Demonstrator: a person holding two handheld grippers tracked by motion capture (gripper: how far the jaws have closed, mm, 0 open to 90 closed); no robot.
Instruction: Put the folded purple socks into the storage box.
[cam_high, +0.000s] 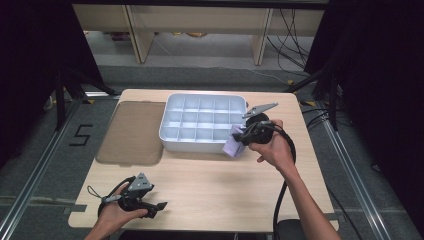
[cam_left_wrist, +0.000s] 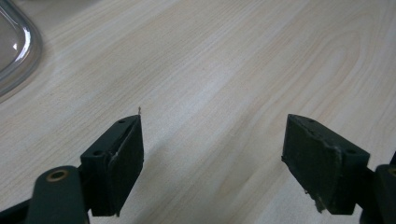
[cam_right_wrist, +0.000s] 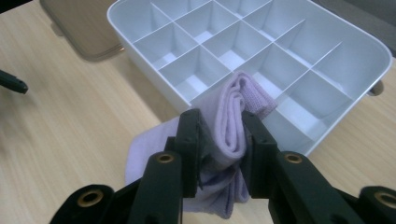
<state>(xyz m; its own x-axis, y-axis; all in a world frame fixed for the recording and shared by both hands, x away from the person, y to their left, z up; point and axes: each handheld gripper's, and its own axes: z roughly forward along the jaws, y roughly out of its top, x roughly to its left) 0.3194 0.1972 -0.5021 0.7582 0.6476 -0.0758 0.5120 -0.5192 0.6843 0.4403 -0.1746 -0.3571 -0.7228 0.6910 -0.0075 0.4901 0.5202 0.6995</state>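
A white box (cam_high: 170, 131) split into several small compartments stands at the far middle of the wooden table. My right gripper (cam_high: 240, 136) hovers at its near right corner, shut on a folded lilac sock (cam_high: 232, 146). In the right gripper view the lilac sock (cam_right_wrist: 232, 119) is pinched between the pads, its folded top over the rim of the white box (cam_right_wrist: 140, 58) and its loose end hanging below. My left gripper (cam_high: 159, 208) rests near the table's front left edge. The left gripper (cam_left_wrist: 212, 156) is open over bare wood.
A smoky brown transparent lid (cam_high: 131, 132) lies flat to the left of the box; its rounded corner (cam_left_wrist: 16, 51) appears in the left gripper view. Cables trail from both grippers. The table's front edge runs close to my left hand.
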